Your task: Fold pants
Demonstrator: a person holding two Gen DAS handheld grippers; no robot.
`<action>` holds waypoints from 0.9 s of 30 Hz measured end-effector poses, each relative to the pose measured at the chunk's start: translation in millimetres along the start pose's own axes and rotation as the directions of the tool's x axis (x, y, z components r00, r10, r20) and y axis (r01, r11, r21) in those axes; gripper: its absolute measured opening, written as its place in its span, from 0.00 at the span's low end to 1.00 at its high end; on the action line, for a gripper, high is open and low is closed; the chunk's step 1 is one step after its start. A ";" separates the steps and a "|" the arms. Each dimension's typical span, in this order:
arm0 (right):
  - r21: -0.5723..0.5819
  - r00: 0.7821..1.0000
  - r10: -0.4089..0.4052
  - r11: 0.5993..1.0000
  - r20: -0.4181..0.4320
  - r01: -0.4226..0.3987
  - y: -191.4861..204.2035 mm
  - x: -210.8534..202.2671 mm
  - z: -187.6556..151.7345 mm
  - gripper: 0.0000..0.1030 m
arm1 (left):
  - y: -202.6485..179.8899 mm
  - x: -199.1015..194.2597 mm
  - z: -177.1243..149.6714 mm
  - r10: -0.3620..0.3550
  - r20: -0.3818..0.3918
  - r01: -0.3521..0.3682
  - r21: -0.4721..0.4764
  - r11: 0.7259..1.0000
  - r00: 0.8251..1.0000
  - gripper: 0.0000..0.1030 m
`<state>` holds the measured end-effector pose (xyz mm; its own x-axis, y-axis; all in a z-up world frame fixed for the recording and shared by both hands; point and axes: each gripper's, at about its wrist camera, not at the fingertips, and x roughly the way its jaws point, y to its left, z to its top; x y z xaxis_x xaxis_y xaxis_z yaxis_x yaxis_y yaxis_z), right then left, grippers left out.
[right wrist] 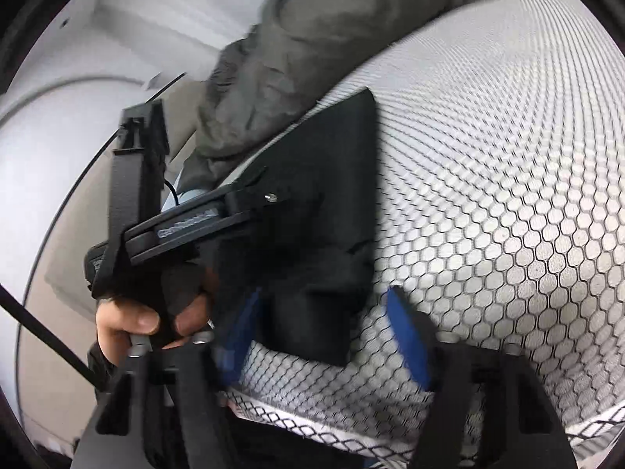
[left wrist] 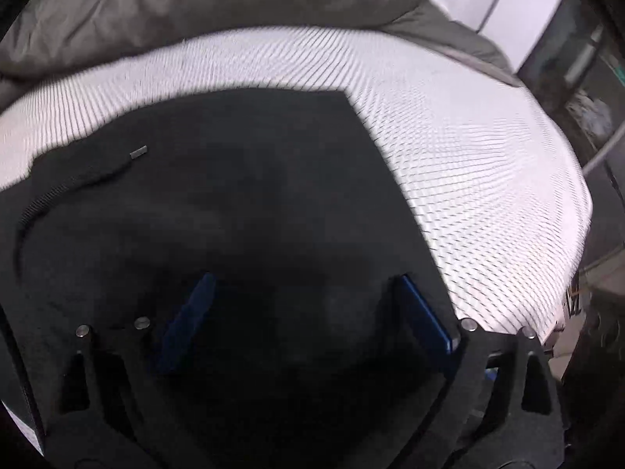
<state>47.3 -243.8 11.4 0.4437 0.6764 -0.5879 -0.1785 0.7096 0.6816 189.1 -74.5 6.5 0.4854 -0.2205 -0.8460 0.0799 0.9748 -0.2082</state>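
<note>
Left tongs (left wrist: pixel 308 312) are spread wide, hovering over my black pants (left wrist: pixel 218 203), nothing pinched between the blue pads. Right tongs (right wrist: pixel 328 328) are half closed around a bottom corner of the pants, though I can't tell if the pads actually press it. Pants lie flat on the bed's white honeycomb mattress (left wrist: pixel 449 129), by its near edge, grey duvet (left wrist: pixel 195 11) bunched behind.

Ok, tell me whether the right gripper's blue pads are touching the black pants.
Cannot tell. In the right wrist view the pants hang down between the right gripper's blurred pads, but neither contact nor a gap shows plainly.
</note>
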 end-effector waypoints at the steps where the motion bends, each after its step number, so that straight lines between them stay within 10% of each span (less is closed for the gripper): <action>1: 0.045 0.999 0.025 0.999 -0.029 -0.023 -6.2 4.9 -1.5 0.21 | 0.2 7.4 0.0 0.009 -0.008 -0.010 -0.015 1.000 1.000 0.90; 3: 0.105 0.995 0.078 0.992 -0.062 -0.072 -13.6 6.4 -9.9 0.05 | 1.3 12.9 2.0 0.018 -0.008 -0.018 -0.023 1.000 1.000 0.90; 12: 0.057 0.987 0.058 0.997 -0.150 -0.050 9.8 0.9 -36.2 0.02 | 10.4 1.5 -6.6 -0.010 0.002 0.010 -0.047 0.999 1.000 0.90; 16: -0.042 0.995 -0.048 0.998 -0.092 0.045 23.3 -24.5 -27.6 0.24 | 14.1 -34.2 -15.2 -0.026 0.067 0.029 -0.043 0.999 0.997 0.90; 20: -0.097 0.990 -0.085 0.991 0.113 0.096 29.4 -52.9 12.5 0.65 | 9.0 -73.4 -43.6 -0.012 0.177 0.003 0.052 0.999 0.984 0.91; 27: -0.106 0.991 -0.130 0.986 0.009 0.130 25.6 26.4 81.6 0.69 | -0.6 -52.2 -105.9 0.077 0.117 -0.105 0.254 0.961 0.990 0.91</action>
<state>126.1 -223.9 48.9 0.4711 0.5765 -0.6676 -0.2116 0.8086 0.5490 71.5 -67.1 -1.1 0.5891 -0.1396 -0.7959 0.2475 0.9688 0.0132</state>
